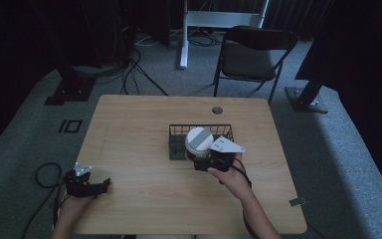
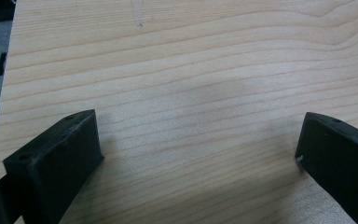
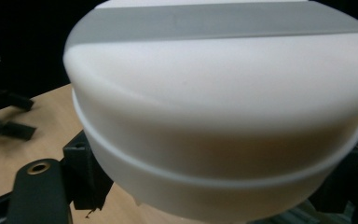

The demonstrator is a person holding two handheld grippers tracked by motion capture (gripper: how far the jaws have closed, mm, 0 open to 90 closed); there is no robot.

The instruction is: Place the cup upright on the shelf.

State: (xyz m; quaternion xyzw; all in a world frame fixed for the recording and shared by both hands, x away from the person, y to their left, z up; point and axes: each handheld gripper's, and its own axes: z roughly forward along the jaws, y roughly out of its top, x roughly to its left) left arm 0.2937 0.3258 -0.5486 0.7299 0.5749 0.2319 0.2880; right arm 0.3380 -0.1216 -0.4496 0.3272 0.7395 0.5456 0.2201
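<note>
Right gripper (image 1: pixel 205 158): jaws closed on the white tub (image 1: pixel 199 140), held over the wire basket (image 1: pixel 177 149) near the desk's middle.
Left gripper (image 1: pixel 99 186): jaws wide apart, holding nothing, at the desk's (image 1: pixel 129 129) near left corner.

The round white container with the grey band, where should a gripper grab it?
Grip the round white container across its curved side wall, coming from the person's side, as the right gripper does now. Its smooth round body fits between the jaws, and the black wire basket stands behind it.

Smooth matt white plastic container (image 3: pixel 219 126), black wire-mesh metal basket (image 1: pixel 176 144), pale grained wood table (image 2: pixel 191 70).
</note>
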